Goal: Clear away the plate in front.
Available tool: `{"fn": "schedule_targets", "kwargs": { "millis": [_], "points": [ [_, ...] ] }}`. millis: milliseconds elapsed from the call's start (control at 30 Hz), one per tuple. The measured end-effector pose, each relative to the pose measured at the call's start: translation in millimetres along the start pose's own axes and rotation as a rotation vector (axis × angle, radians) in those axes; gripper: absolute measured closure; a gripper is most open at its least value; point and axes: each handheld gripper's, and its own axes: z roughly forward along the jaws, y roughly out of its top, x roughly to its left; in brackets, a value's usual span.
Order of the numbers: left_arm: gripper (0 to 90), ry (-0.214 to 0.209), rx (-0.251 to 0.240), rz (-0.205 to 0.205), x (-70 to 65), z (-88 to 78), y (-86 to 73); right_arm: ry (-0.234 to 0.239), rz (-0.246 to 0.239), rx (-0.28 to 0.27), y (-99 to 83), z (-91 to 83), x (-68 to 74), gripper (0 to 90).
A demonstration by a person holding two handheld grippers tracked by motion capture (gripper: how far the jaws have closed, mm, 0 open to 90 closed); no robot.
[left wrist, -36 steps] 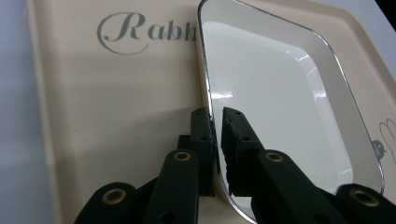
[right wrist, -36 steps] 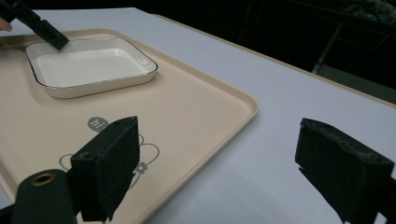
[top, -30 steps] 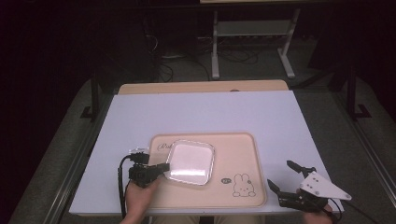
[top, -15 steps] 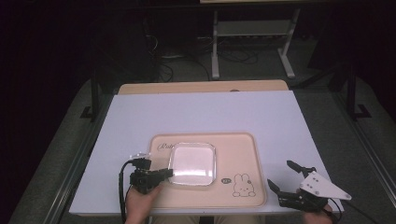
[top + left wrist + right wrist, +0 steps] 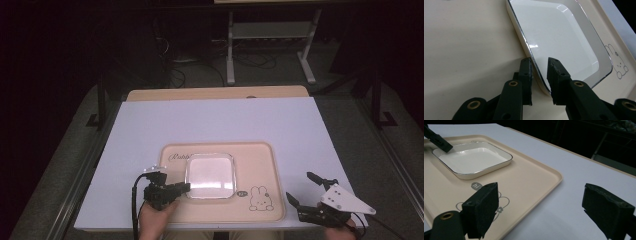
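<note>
A white square plate (image 5: 210, 175) (image 5: 559, 37) (image 5: 474, 160) lies flat on a beige tray (image 5: 260, 160) (image 5: 461, 50) (image 5: 529, 180) that has a rabbit drawn on it. My left gripper (image 5: 185, 187) (image 5: 540, 61) is at the plate's near-left corner. Its jaws have just been opening and stand either side of the rim, one jaw clear of it. To the right of the tray, over the white table top, my right gripper (image 5: 300, 186) (image 5: 540, 192) is wide open and holds nothing.
The tray rests on a white table top (image 5: 225, 120) with a wooden strip (image 5: 215, 93) along its far edge. Behind the table stand a metal rack (image 5: 265, 35) and cables (image 5: 200, 60) on a dark floor.
The plate, tilted up in the left gripper a second ago, has come down flat on the tray. The left jaws have parted around its rim. The right gripper has not moved.
</note>
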Motion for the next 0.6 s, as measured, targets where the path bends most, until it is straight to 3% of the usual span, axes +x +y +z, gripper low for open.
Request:
{"fn": "schedule_targets", "kwargs": {
  "millis": [300, 600],
  "points": [
    [74.0, 0.013, 0.025, 0.035, -6.6, 3.1, 2.3, 0.002, -0.001, -0.001, 0.1, -0.1, 0.1, 12.9],
    [75.3, 0.003, 0.029, 0.038, -9.7, 7.0, 3.4, 0.001, 0.000, -0.002, 0.2, -0.2, -0.1, 12.9]
  ]
}}
